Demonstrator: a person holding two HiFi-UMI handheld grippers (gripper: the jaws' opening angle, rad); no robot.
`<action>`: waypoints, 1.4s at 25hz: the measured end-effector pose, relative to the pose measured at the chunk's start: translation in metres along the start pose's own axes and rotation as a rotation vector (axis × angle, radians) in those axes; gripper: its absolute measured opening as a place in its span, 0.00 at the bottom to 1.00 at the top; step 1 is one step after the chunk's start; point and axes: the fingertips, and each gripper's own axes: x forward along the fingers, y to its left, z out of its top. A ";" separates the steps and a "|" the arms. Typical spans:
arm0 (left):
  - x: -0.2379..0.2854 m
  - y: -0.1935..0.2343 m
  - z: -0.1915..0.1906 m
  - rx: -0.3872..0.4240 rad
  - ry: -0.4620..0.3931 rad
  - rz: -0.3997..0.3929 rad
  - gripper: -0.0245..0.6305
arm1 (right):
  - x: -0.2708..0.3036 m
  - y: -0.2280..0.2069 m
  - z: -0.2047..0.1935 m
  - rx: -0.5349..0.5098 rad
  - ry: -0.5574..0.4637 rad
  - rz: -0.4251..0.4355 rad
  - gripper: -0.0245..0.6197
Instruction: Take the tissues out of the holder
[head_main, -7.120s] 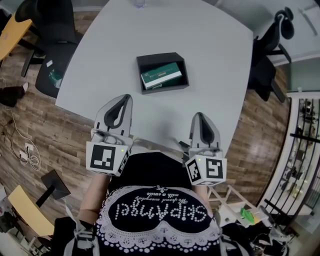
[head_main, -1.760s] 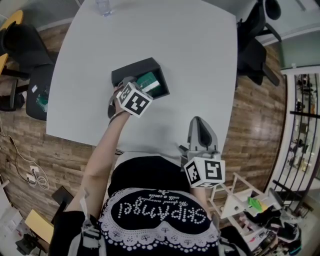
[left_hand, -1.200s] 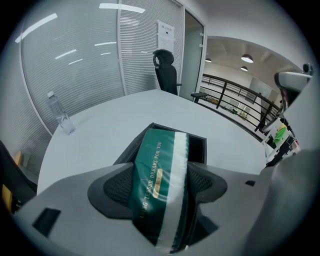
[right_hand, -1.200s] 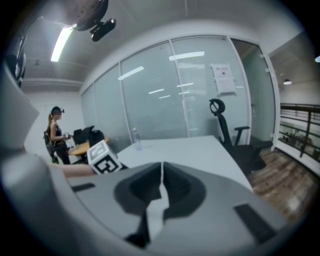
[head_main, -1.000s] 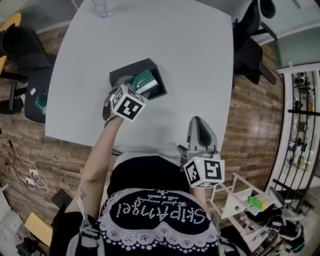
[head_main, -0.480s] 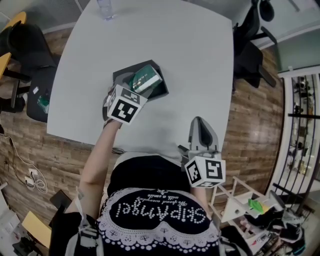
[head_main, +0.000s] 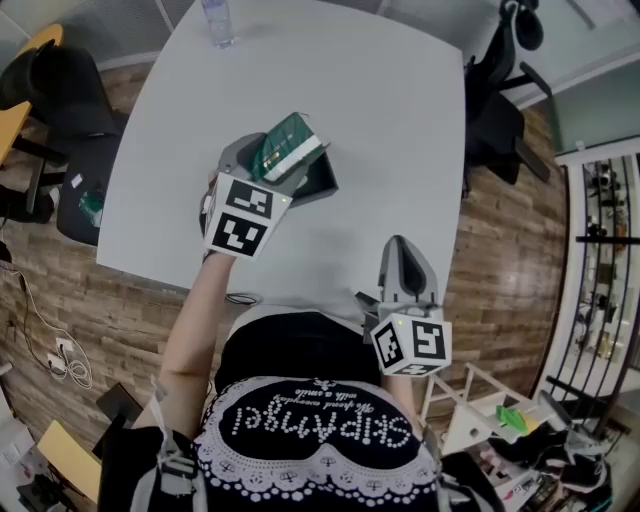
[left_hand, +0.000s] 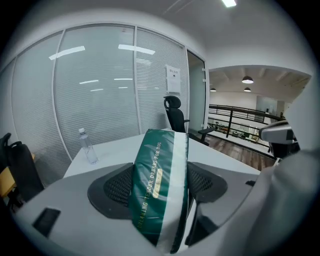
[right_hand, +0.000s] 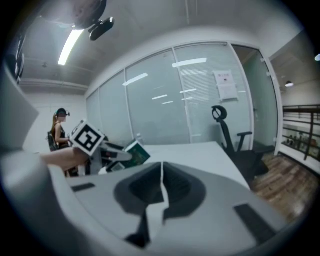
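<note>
My left gripper (head_main: 270, 160) is shut on a green and white tissue pack (head_main: 286, 146), which it holds lifted above the black holder (head_main: 318, 183) on the white table (head_main: 380, 110). In the left gripper view the tissue pack (left_hand: 160, 187) stands on edge, pinched between both jaws of the left gripper (left_hand: 161, 192). My right gripper (head_main: 404, 268) hangs at the table's near edge, shut with nothing in it. From the right gripper view, the right gripper (right_hand: 162, 192) has its jaws pressed together, and the tissue pack (right_hand: 136, 153) shows far off to the left.
A clear water bottle (head_main: 219, 20) stands at the table's far edge, seen also as the bottle (left_hand: 87, 145) in the left gripper view. Black office chairs (head_main: 510, 90) stand to the right and another chair (head_main: 60, 90) to the left. Wooden floor surrounds the table.
My left gripper reached into the holder, shut on the tissue pack and raised it out and above the holder. The right gripper has stayed at the near edge.
</note>
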 end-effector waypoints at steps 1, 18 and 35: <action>-0.004 0.001 0.005 0.000 -0.017 0.009 0.56 | -0.001 0.000 0.001 0.000 -0.002 0.001 0.09; -0.071 0.005 0.074 0.003 -0.276 0.084 0.56 | -0.005 0.002 0.011 -0.016 -0.040 0.018 0.09; -0.144 0.004 0.080 -0.095 -0.430 0.166 0.56 | -0.008 -0.005 0.025 -0.020 -0.083 0.005 0.09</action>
